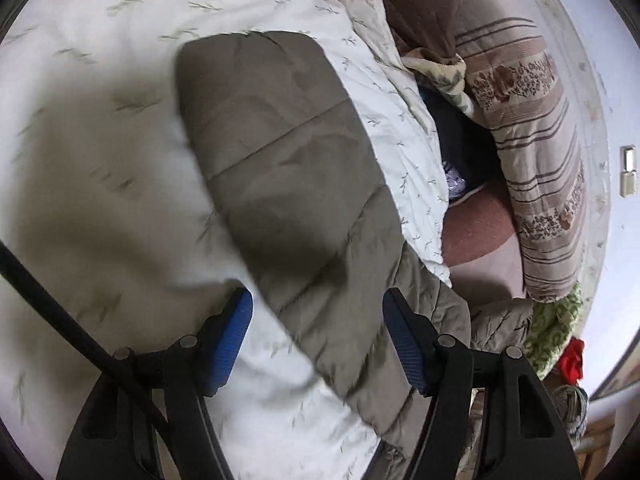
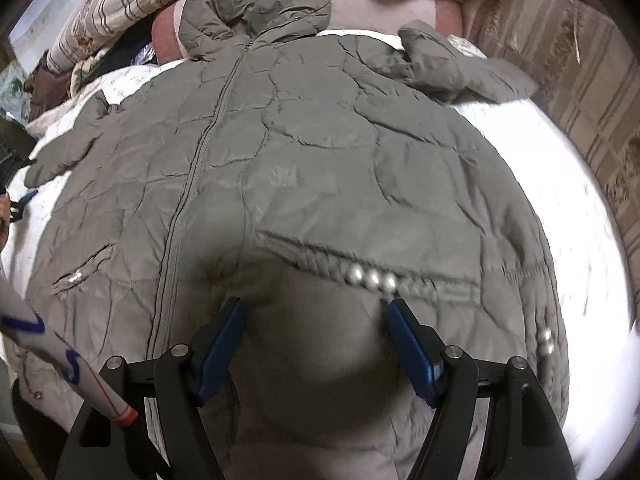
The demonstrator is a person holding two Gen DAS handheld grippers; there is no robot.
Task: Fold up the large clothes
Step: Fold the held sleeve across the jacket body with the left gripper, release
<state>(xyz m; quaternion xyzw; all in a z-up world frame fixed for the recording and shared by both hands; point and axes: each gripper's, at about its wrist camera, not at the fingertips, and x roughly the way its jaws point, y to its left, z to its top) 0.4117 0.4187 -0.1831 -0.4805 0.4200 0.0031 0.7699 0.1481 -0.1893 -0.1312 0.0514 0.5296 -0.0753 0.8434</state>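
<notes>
The coat (image 2: 304, 152) lies flat, hood at 12 o'clock, ready for folding. Left gripper (image 1: 316, 320) is wide over its sleeve (image 1: 288, 168); right gripper (image 2: 314, 320) is wide, empty.

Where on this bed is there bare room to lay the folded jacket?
Bare white quilt lies left of the jacket sleeve, and a strip runs between the jacket and the patterned side. The striped bedding end is crowded.

Both wrist views look down close; shared: jacket (image 2: 320, 152) on bedspread (image 1: 100, 160)
</notes>
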